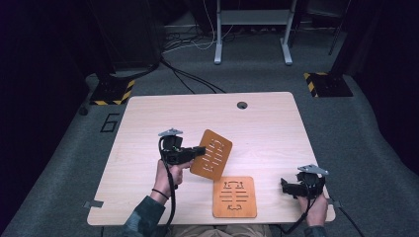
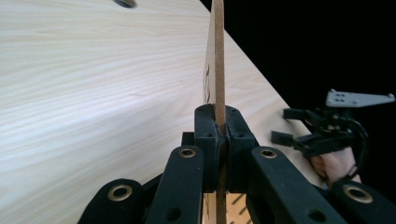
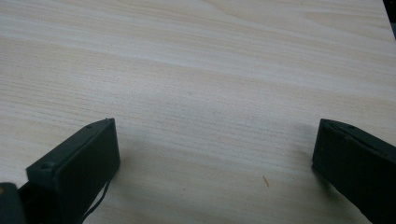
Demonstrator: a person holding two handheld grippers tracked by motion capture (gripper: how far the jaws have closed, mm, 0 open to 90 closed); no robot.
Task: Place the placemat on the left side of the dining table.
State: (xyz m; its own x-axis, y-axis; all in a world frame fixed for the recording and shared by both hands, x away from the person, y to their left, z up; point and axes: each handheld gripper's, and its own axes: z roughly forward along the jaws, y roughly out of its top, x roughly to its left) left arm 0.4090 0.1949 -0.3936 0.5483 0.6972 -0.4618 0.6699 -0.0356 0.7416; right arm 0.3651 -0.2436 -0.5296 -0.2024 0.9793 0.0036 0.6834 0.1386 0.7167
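Two thin orange-brown wooden boards with cut slots are on hand. One slotted board (image 1: 213,154) is lifted off the table and tilted, and my left gripper (image 1: 200,150) is shut on its left edge. From the left gripper view that held board (image 2: 215,60) stands edge-on between the shut jaws of my left gripper (image 2: 219,123). The second slotted board (image 1: 234,196) lies flat near the table's front edge. At the front right corner my right gripper (image 1: 285,185) is open over bare wood, apart from both boards; the right gripper (image 3: 215,149) has nothing between its jaws.
The light wooden table (image 1: 148,133) has a round cable hole (image 1: 242,105) near its far edge. Around it is grey carpet with floor cables (image 1: 190,79), a white frame (image 1: 252,34) behind, and yellow-black striped bases (image 1: 326,84) at both far sides.
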